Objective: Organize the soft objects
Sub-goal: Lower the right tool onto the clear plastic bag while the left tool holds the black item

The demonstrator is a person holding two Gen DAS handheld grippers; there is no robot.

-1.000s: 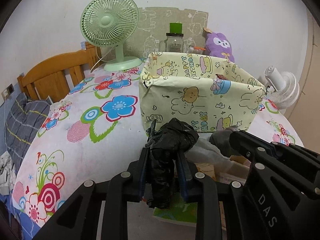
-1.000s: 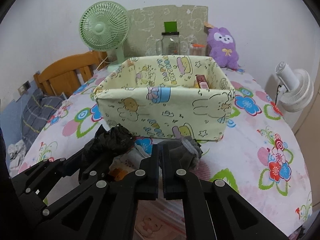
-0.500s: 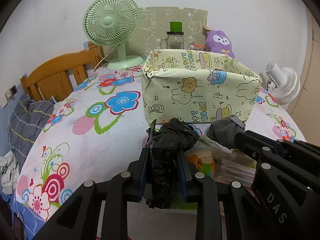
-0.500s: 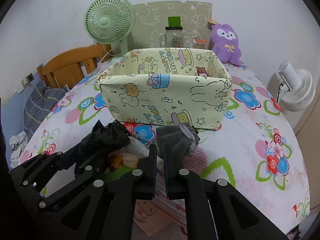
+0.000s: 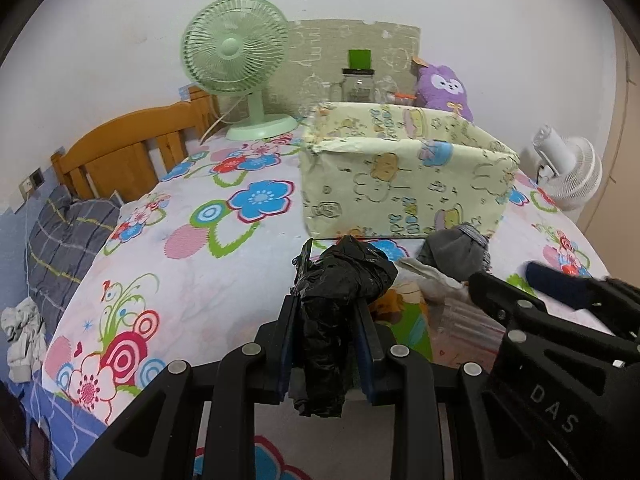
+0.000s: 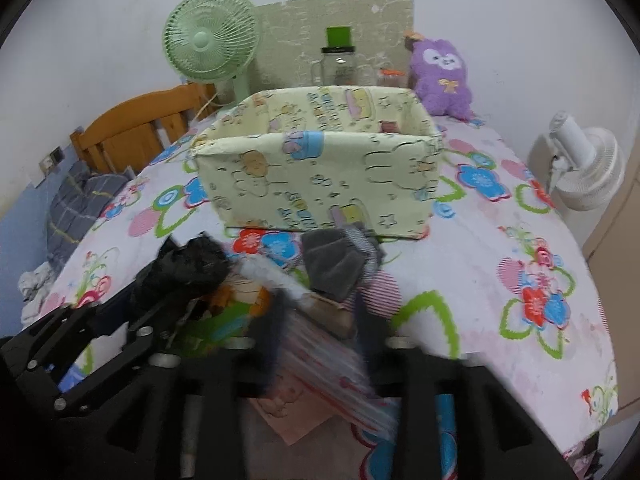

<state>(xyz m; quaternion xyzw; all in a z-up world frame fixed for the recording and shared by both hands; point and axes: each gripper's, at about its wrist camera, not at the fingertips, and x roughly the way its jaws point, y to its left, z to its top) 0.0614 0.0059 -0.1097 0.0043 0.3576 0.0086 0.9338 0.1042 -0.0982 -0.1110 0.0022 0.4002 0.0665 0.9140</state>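
From my left wrist camera, my left gripper (image 5: 326,334) is clenched on a crumpled black plastic bag (image 5: 340,280), which bulges out above my fingers and hangs a little below them; the bag is off the table and not yet in the box (image 5: 404,184), which stands at about one o'clock, its mouth open; I judge this piece to be picked up but not put away; a grey sock (image 5: 456,250) lies at two o'clock, just in front of the box, and my right gripper (image 5: 532,292) reaches in from three o'clock. From my right wrist camera, that gripper (image 6: 316,312) is blurred and its jaws are opening, fingers (image 6: 370,328) apart, with the grey sock (image 6: 336,264) at twelve o'clock just past the tips and not pressed; the box (image 6: 320,180) sits beyond it at twelve, with something small and brown just showing inside near its right wall, too small to tell; the black bag (image 6: 180,270) shows at ten o'clock. So little is done as far as I can see: the bag, the sock and the pile of packets (image 6: 320,344) under my fingers are all outside the box.
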